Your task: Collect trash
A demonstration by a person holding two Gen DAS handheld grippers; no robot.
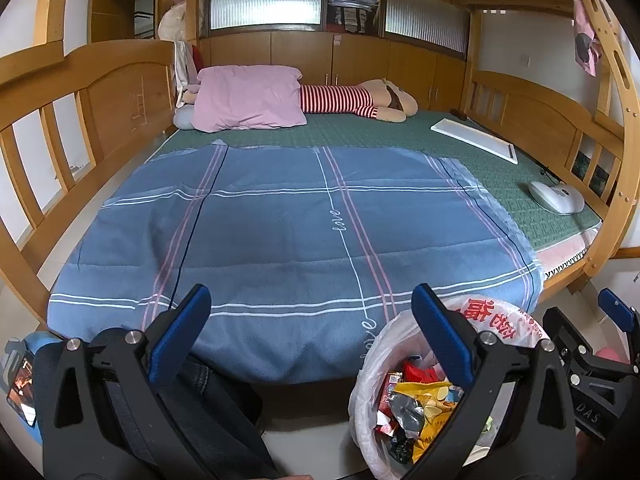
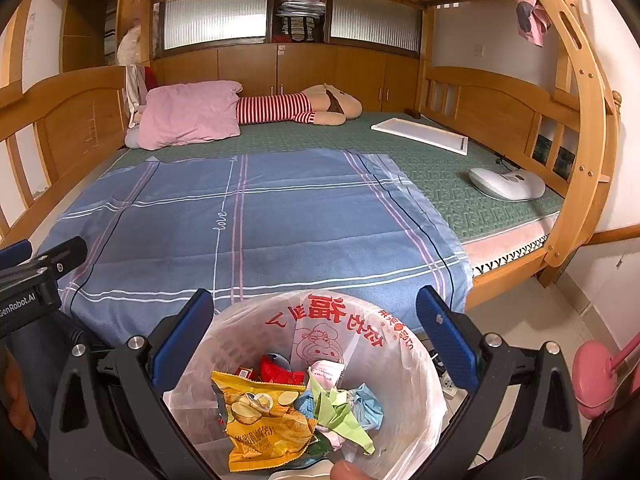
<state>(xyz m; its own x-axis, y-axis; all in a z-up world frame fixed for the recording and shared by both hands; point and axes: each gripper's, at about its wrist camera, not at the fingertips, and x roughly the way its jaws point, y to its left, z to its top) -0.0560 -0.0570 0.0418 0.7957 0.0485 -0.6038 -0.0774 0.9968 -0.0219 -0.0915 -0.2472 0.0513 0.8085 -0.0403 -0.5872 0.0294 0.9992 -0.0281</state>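
The left tongs (image 1: 308, 312) are held wide and empty above the near edge of the bed; the right tongs (image 2: 316, 316) are likewise spread wide with nothing between the pads, poised over the mouth of the bag-lined bin (image 2: 404, 364). The collected trash is seen inside that bin, which stands on the floor just beside the foot of the bed: a yellow snack packet (image 2: 260, 420), crumpled green and blue paper (image 2: 340, 408) and a red wrapper (image 2: 280, 372). No loose trash can be made out on the blue blanket (image 2: 280, 208), so the task is judged nearly or fully done; further corners of the bed are too distant to be checked.

The thin bag rim could be snagged by a blue pad if the right tongs were lowered carelessly, and the bin could be tipped; the left tongs could be knocked against the right, since they are held near each other. Open room is offered over the blanket; movement is hemmed by the wooden bed rail (image 2: 504, 112) on the right and the bunk post (image 2: 580, 160).
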